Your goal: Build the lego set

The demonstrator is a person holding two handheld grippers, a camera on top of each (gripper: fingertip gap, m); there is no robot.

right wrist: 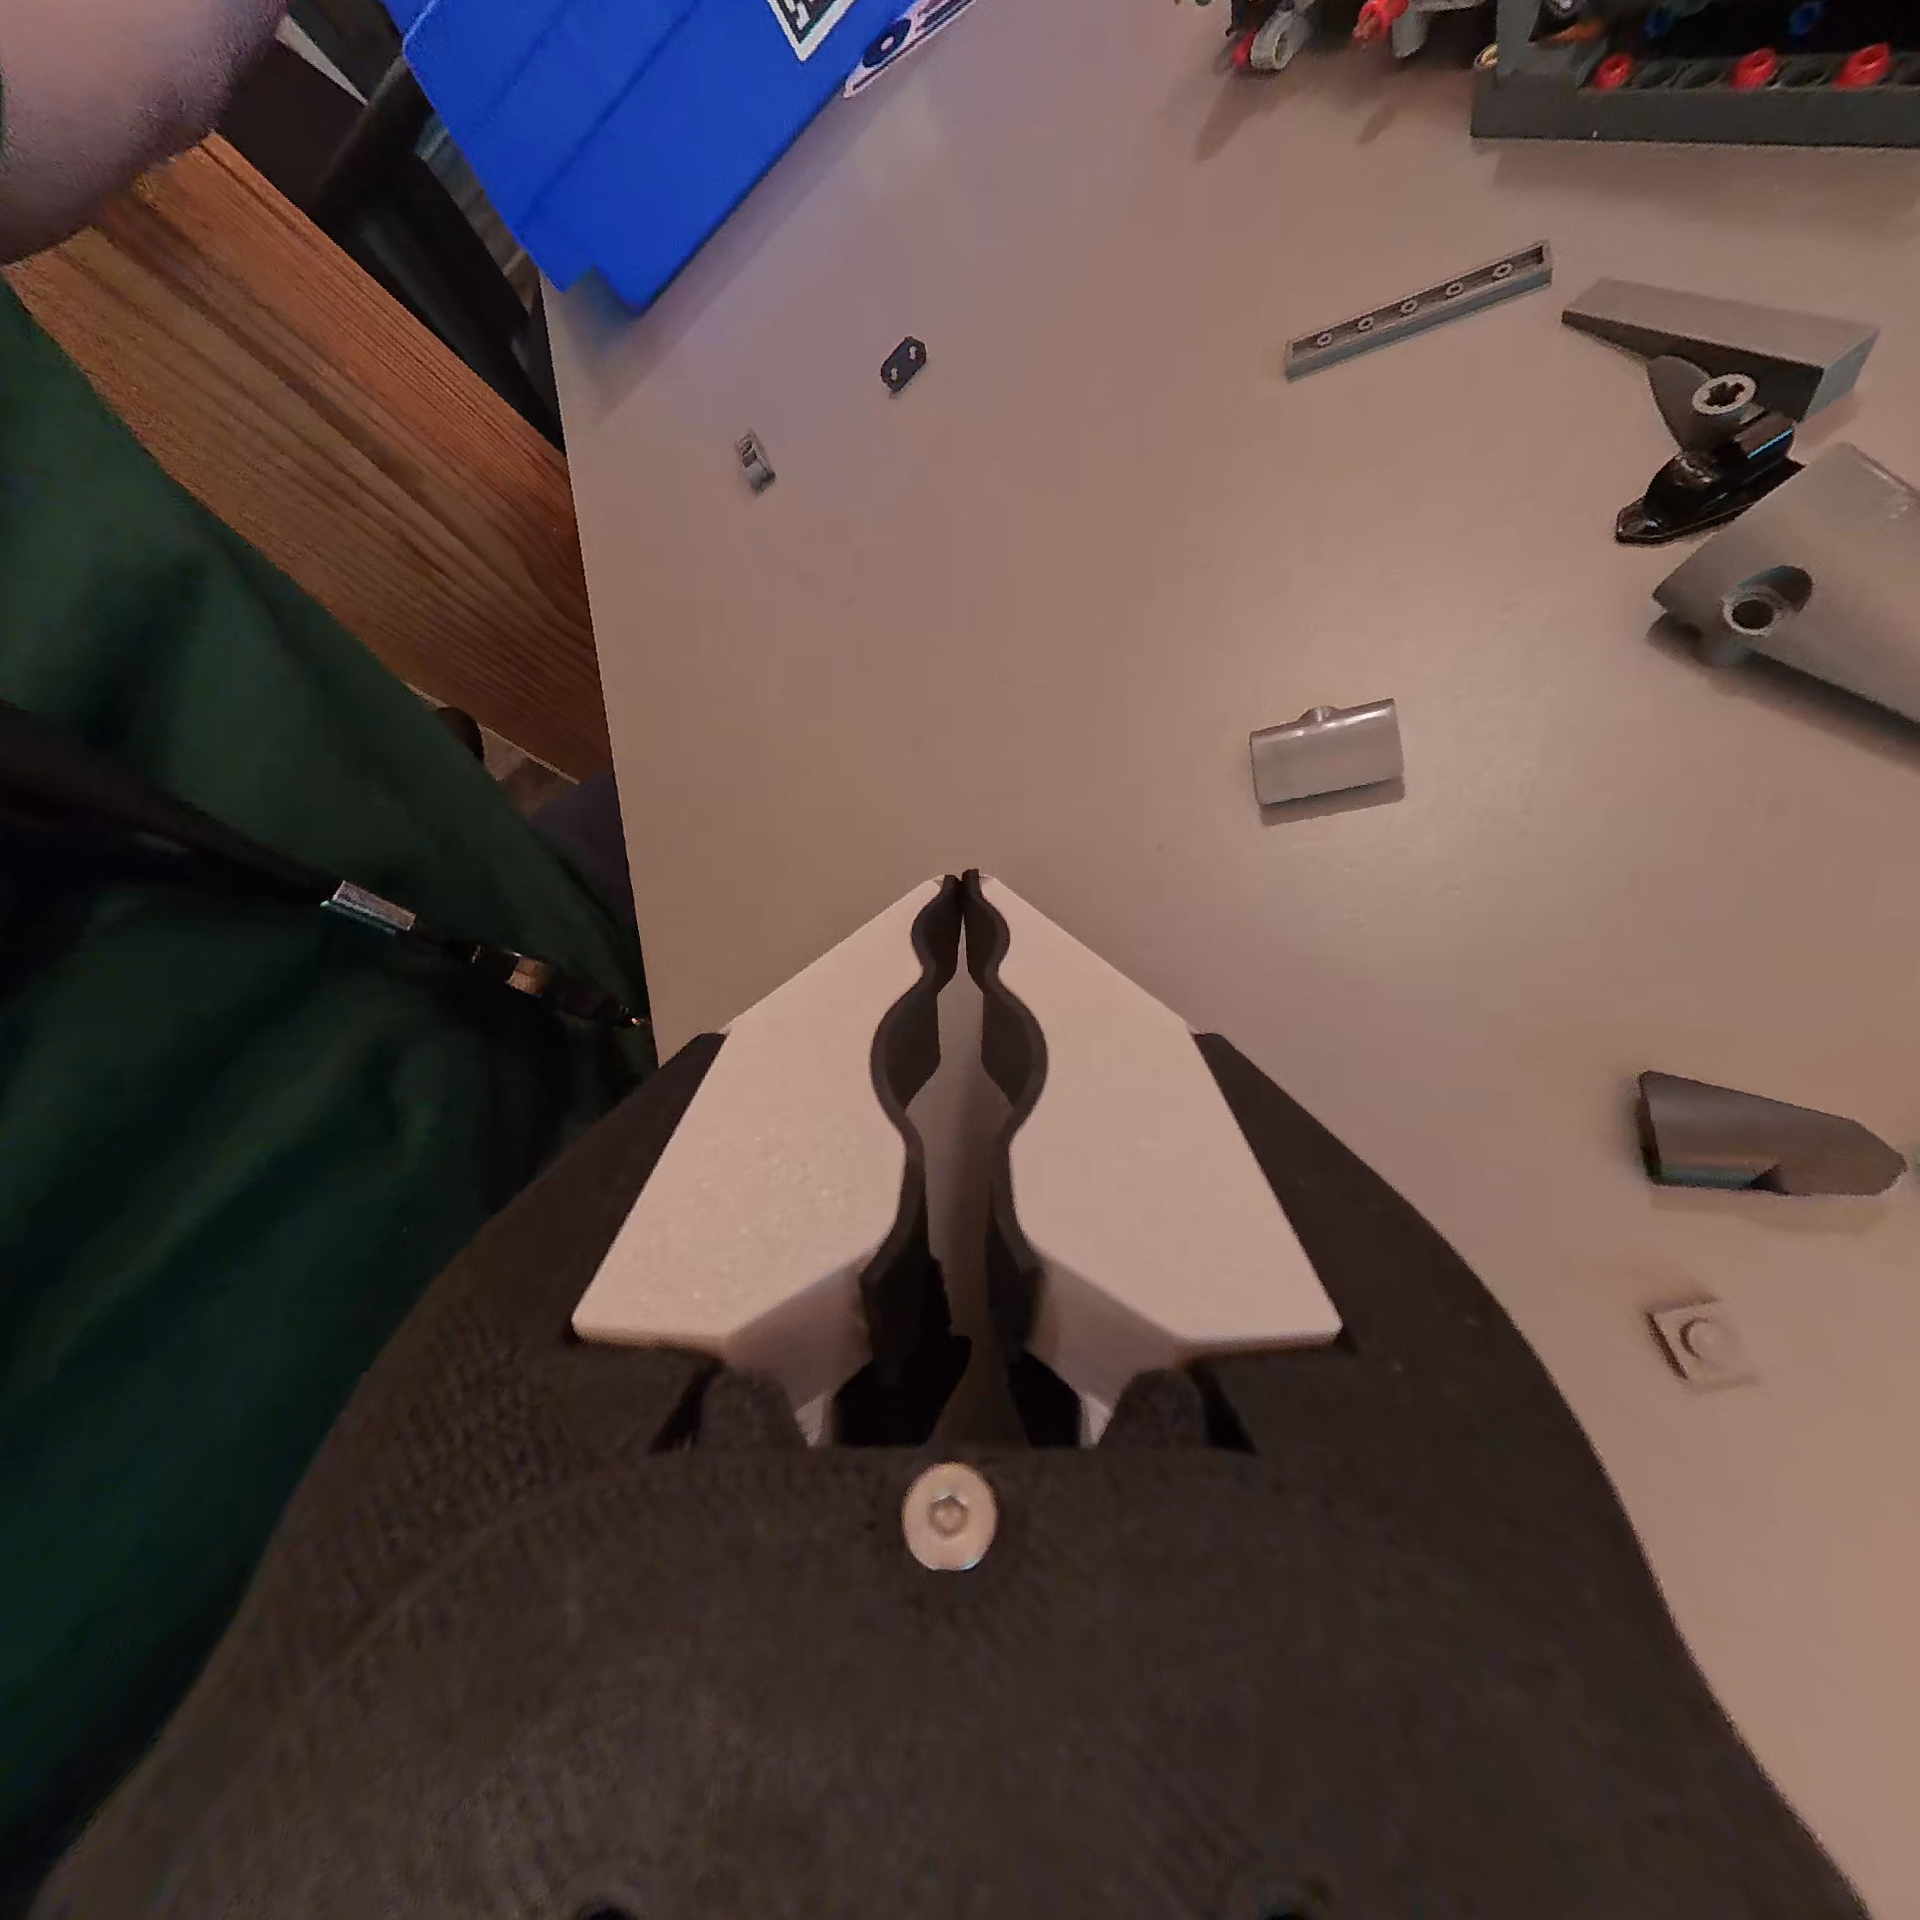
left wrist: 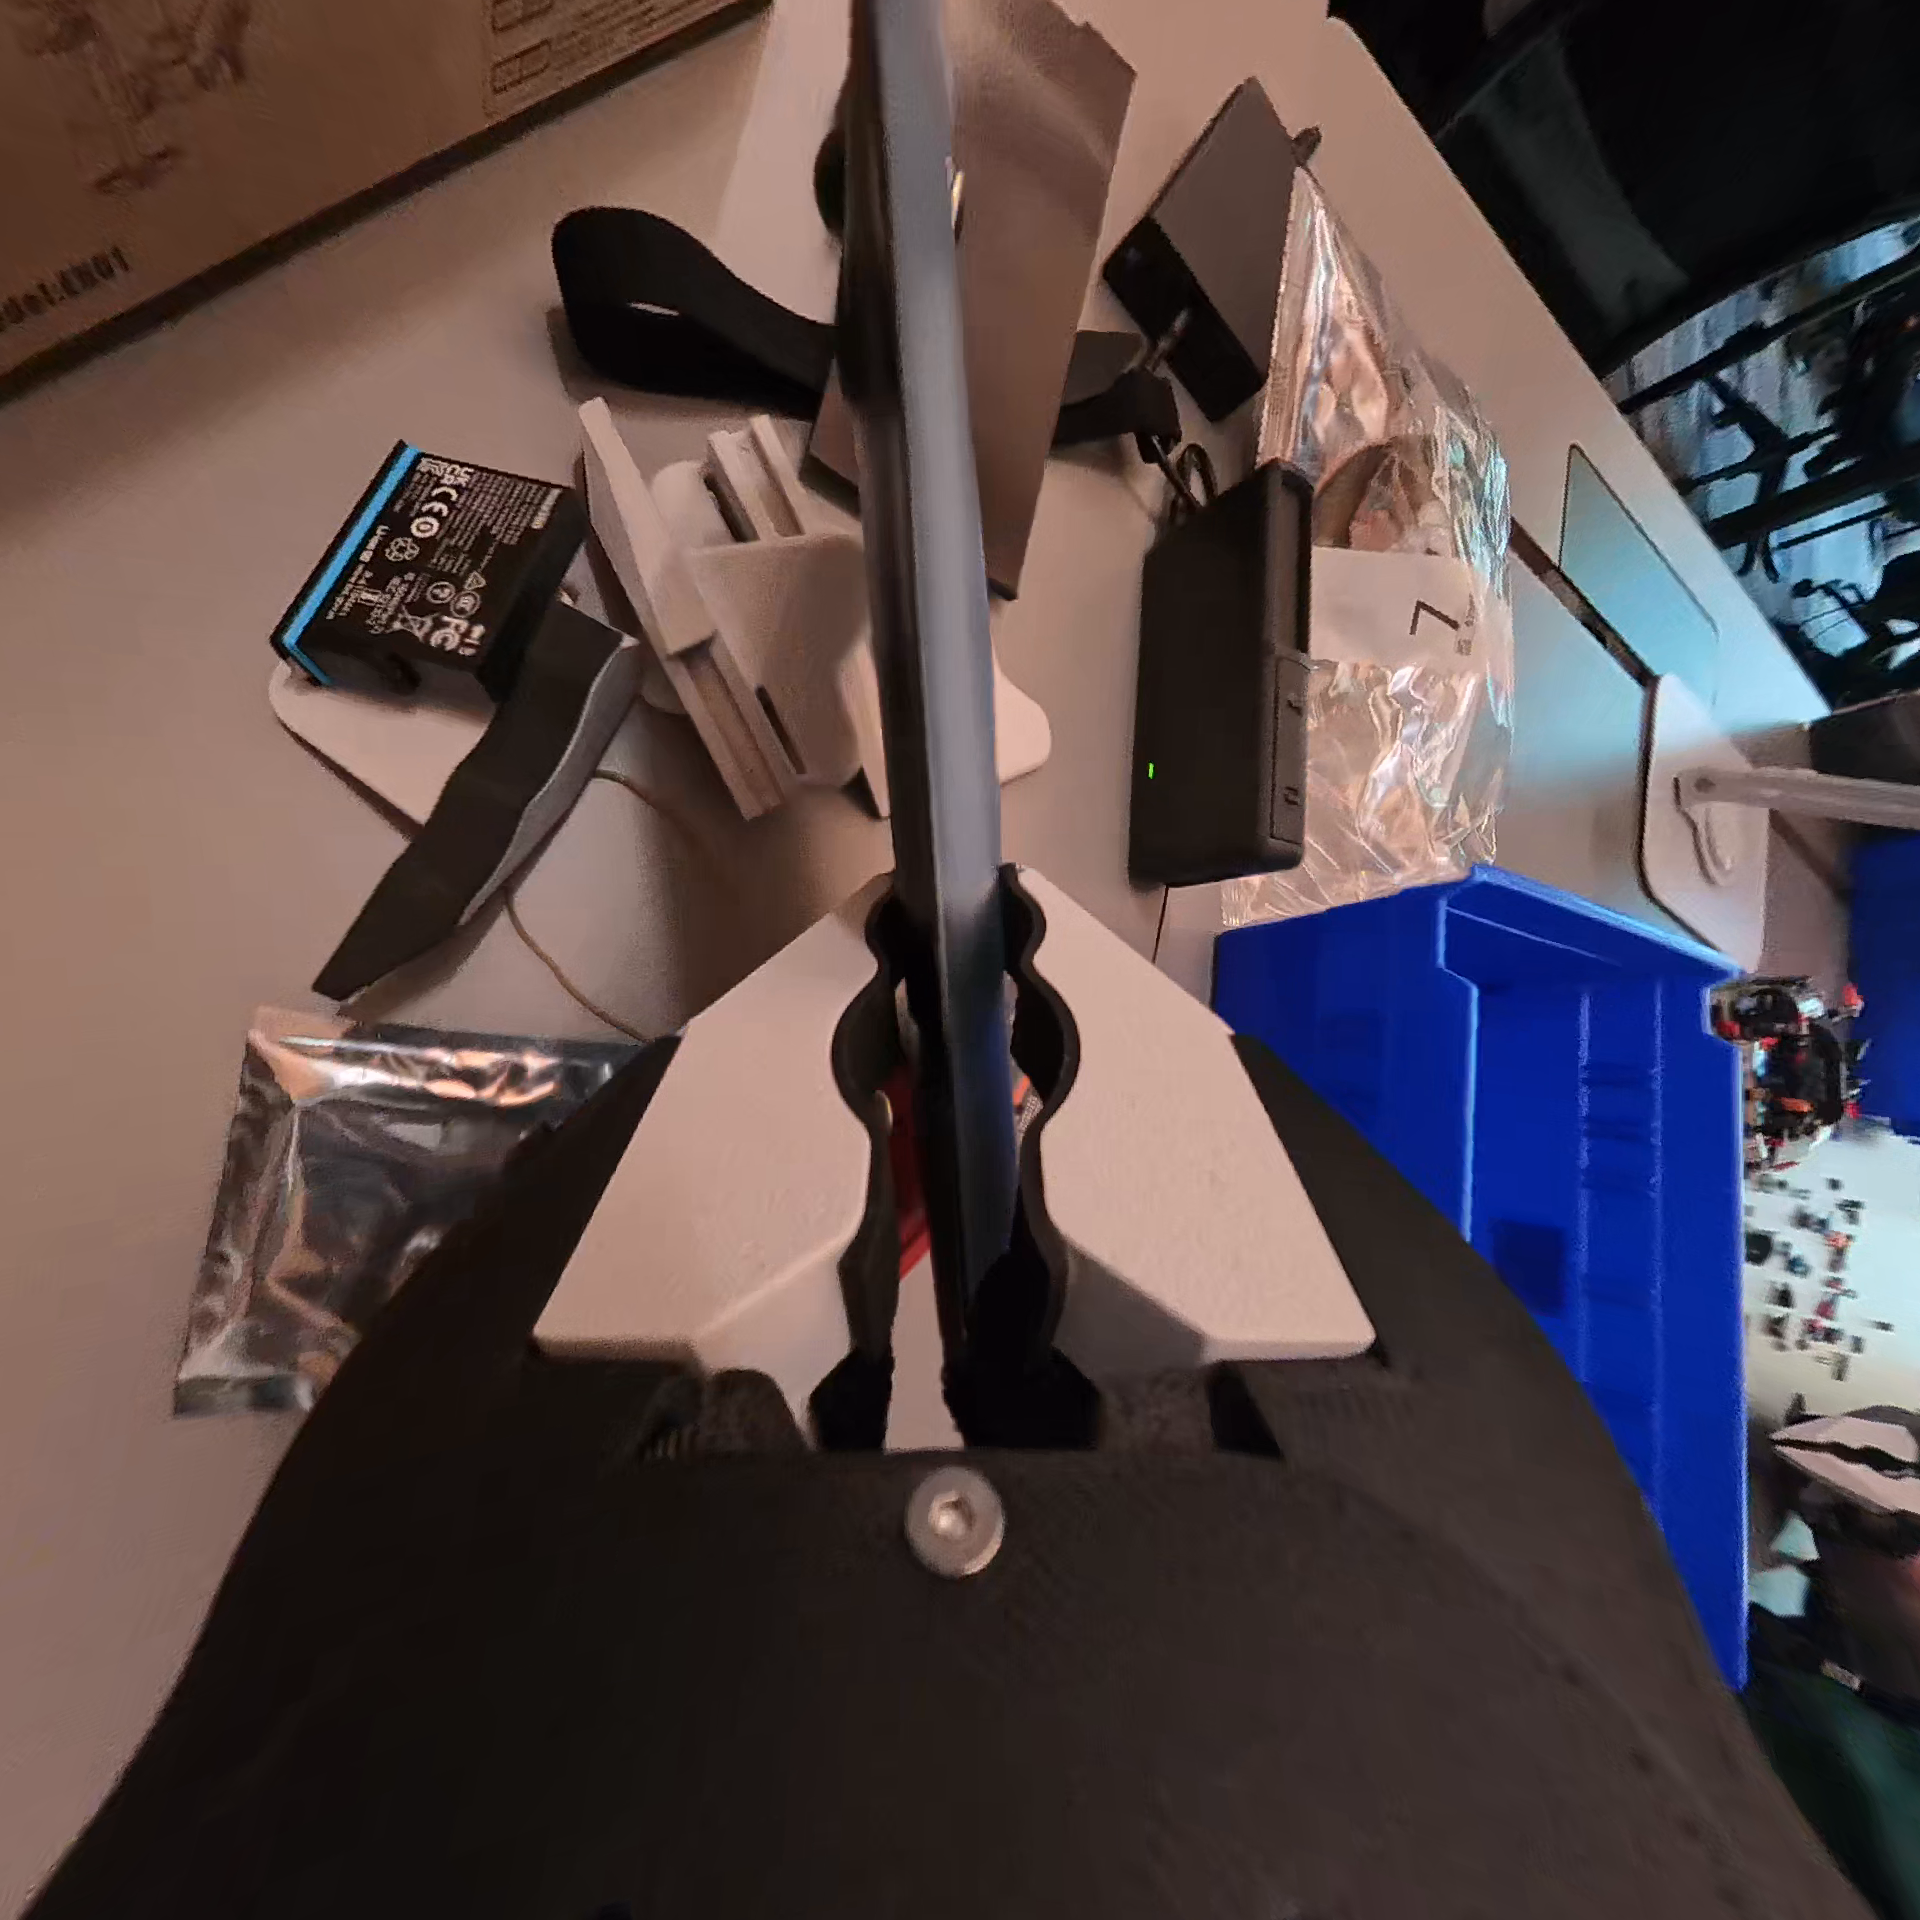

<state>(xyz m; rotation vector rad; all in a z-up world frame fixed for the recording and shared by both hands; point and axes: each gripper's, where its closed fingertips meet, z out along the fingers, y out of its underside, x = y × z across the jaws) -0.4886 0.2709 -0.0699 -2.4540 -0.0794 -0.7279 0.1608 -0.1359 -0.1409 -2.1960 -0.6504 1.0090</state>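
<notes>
My left gripper [left wrist: 951, 883] is shut on a thin dark blue flat thing [left wrist: 914, 468], seen edge-on and reaching away over the table; something red shows low between the jaws. I cannot tell what it is. My right gripper [right wrist: 961, 878] is shut and empty, just above the table's left edge. Loose lego parts lie to its right: a grey curved piece [right wrist: 1325, 750], a long grey beam [right wrist: 1418, 310], a dark wedge [right wrist: 1756, 1138], a small flat tile [right wrist: 1704, 1342] and grey panels [right wrist: 1808, 582]. A partly built model [right wrist: 1683, 94] stands at the top right.
A blue bin [left wrist: 1507, 1143] stands right of the left gripper and shows in the right wrist view [right wrist: 623, 135]. A camera battery [left wrist: 416, 571], black power bank [left wrist: 1221, 675], plastic bags [left wrist: 1392, 623], foil bag [left wrist: 343, 1195] and cardboard box [left wrist: 260, 135] crowd the table. A green sleeve [right wrist: 260, 935] is on the left. There is about 80 centimetres between the tips of the two grippers. The grey curved piece [right wrist: 1325, 750] lies around 7 centimetres away from my right fingertips. About 15 centimetres separates my right fingertips from the long grey beam [right wrist: 1418, 310].
</notes>
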